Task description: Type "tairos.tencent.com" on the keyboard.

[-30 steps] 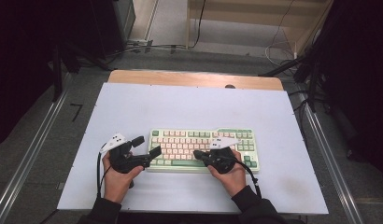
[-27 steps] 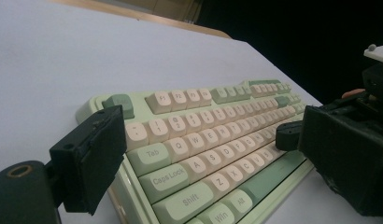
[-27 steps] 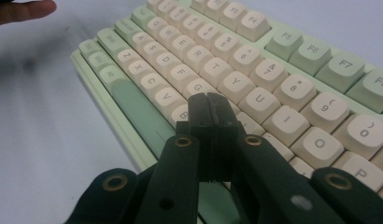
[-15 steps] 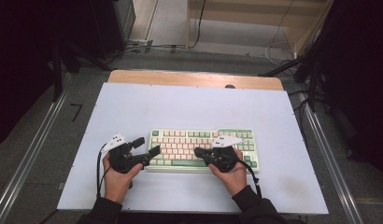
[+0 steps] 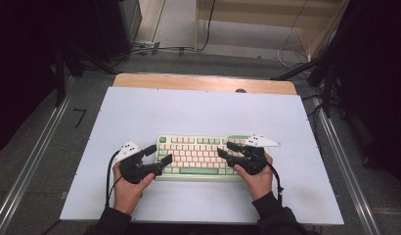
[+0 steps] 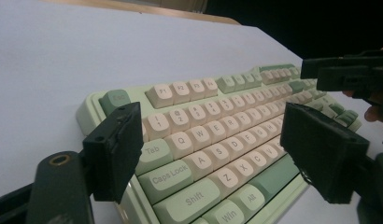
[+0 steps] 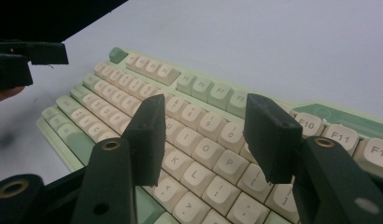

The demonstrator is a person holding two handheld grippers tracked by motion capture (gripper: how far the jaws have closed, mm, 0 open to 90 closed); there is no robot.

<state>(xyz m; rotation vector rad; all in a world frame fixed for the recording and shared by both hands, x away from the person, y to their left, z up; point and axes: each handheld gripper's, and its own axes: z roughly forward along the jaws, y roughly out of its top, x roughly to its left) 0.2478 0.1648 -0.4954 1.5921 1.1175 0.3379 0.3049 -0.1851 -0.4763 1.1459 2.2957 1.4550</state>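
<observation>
Tools [image 5: 158, 155] [image 5: 227, 151] flanking keyboard [image 5: 196, 154], long axis left-right, function row far

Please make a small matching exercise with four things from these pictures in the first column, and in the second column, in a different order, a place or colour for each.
Column one:
1. keyboard
2. left gripper
3. right gripper
4. table

Column two:
a. at the keyboard's left end, near the Tab and Caps Lock keys
b. pale blue-white top with a wooden strip at its far edge
c. cream and green keys, lying flat near the person
d. above the right half of the keys, near O, P and L

Right pairs: 1-c, 2-a, 3-d, 4-b
</observation>
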